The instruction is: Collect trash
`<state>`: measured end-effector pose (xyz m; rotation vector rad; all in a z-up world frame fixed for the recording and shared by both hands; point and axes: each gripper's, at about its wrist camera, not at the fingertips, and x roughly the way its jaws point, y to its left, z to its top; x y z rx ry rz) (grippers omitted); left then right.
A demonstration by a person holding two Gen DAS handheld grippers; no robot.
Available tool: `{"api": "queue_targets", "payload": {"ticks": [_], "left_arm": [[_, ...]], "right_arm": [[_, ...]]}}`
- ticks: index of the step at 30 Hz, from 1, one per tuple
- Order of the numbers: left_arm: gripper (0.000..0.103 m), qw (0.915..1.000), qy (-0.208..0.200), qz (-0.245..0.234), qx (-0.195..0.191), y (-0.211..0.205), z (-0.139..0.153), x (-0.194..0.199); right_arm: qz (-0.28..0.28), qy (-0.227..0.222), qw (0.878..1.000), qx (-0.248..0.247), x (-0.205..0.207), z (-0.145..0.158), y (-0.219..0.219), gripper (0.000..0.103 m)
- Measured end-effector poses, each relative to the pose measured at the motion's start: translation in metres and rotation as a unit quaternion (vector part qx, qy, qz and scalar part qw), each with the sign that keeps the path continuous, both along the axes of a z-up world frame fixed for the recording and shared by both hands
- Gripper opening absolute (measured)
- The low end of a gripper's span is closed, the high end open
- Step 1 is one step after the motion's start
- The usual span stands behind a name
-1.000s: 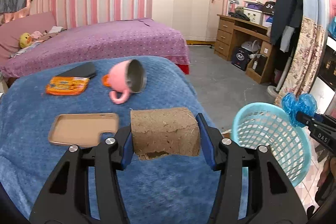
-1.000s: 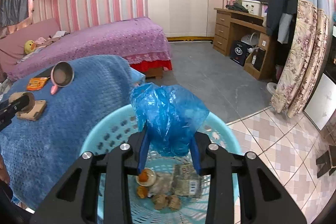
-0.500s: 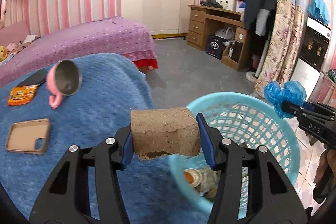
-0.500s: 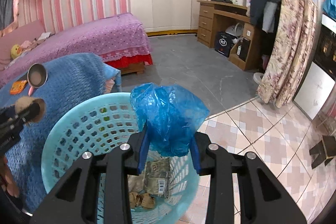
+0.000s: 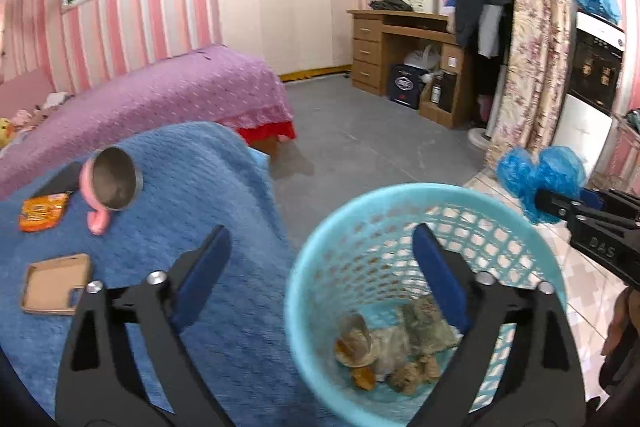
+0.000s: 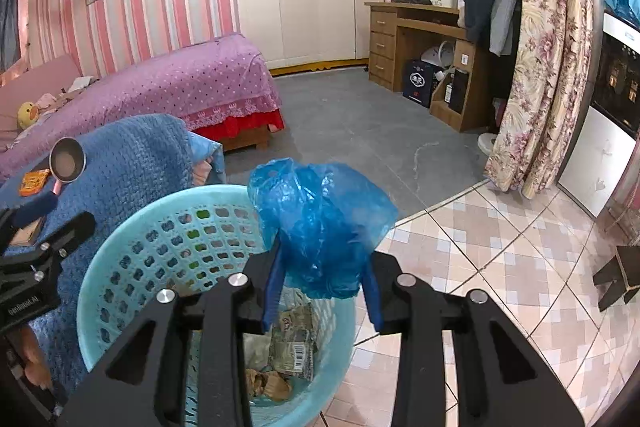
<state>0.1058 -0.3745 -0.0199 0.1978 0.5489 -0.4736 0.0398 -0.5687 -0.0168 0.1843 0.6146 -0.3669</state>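
Note:
A light-blue plastic basket [image 5: 316, 247] stands on the floor beside the blue-blanketed bed, with wrappers and scraps [image 5: 396, 351] at its bottom. My left gripper [image 5: 320, 259] is open and empty over the basket's left rim. My right gripper [image 6: 322, 291] is shut on a crumpled blue plastic bag [image 6: 320, 223] and holds it over the basket's right rim [image 6: 120, 247]. The bag also shows in the left wrist view [image 5: 540, 179], just right of the basket.
On the blue blanket [image 5: 192, 195] lie a tipped pink mug [image 5: 112, 183], an orange snack packet [image 5: 42, 211] and a tan phone case [image 5: 56, 283]. A purple bed [image 5: 160, 95], a wooden desk [image 5: 408, 51] and a floral curtain [image 5: 532, 67] stand farther off.
My left gripper swung right from the blanket to the basket and opened; the brown cardboard roll it held is gone from its fingers. My right gripper still holds the blue bag.

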Motion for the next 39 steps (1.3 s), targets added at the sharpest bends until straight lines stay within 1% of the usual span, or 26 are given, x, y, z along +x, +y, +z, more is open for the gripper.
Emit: {"api": "queue_targets", "payload": {"ticks": [5, 9, 13, 14, 16, 17, 18, 20, 23, 25, 27, 32, 39], "left_arm": [[0.097, 0.999, 0.001, 0.044, -0.01, 0.037, 0.007, 0.011], [0.097, 0.9971, 0.0, 0.075, -0.015, 0.064, 0.013, 0.016], [0.097, 0.996, -0.011, 0.088, -0.011, 0.083, 0.019, 0.012], [0.097, 0.9956, -0.017, 0.092, -0.008, 0.088, 0.021, 0.011], [0.097, 0.995, -0.029, 0.096, -0.003, 0.098, 0.025, 0.008], [0.097, 0.9947, -0.032, 0.098, -0.001, 0.101, 0.026, 0.007], [0.097, 0.9945, -0.035, 0.099, 0.0, 0.104, 0.027, 0.006], [0.097, 0.9939, -0.039, 0.103, 0.004, 0.114, 0.029, 0.006], [0.097, 0.993, -0.042, 0.111, 0.006, 0.13, 0.031, 0.008], [0.097, 0.9923, -0.041, 0.117, 0.003, 0.143, 0.032, 0.01], [0.097, 0.9914, -0.039, 0.125, -0.003, 0.157, 0.033, 0.013], [0.097, 0.989, -0.031, 0.144, -0.012, 0.188, 0.033, 0.023], [0.097, 0.9843, -0.029, 0.174, -0.007, 0.234, 0.031, 0.039]], "right_arm": [[0.01, 0.001, 1.0, -0.006, 0.006, 0.001, 0.013, 0.035], [0.017, 0.001, 1.0, -0.009, 0.012, 0.001, 0.027, 0.036], [0.025, -0.002, 1.0, -0.01, 0.017, 0.005, 0.042, 0.036], [0.028, -0.002, 1.0, -0.011, 0.019, 0.006, 0.046, 0.039], [0.033, 0.001, 0.999, -0.018, 0.023, 0.007, 0.056, 0.049], [0.035, 0.002, 0.999, -0.023, 0.026, 0.007, 0.063, 0.062], [0.037, 0.001, 0.999, -0.028, 0.028, 0.008, 0.068, 0.072], [0.041, 0.003, 0.999, -0.032, 0.031, 0.01, 0.077, 0.076], [0.038, 0.012, 0.998, -0.038, 0.037, 0.009, 0.087, 0.089], [0.036, 0.014, 0.999, -0.037, 0.04, 0.01, 0.092, 0.089], [0.028, 0.014, 0.999, -0.041, 0.042, 0.012, 0.098, 0.096], [0.017, 0.013, 0.999, -0.048, 0.049, 0.017, 0.11, 0.096], [0.03, 0.001, 0.999, -0.038, 0.069, 0.023, 0.145, 0.096]]}}
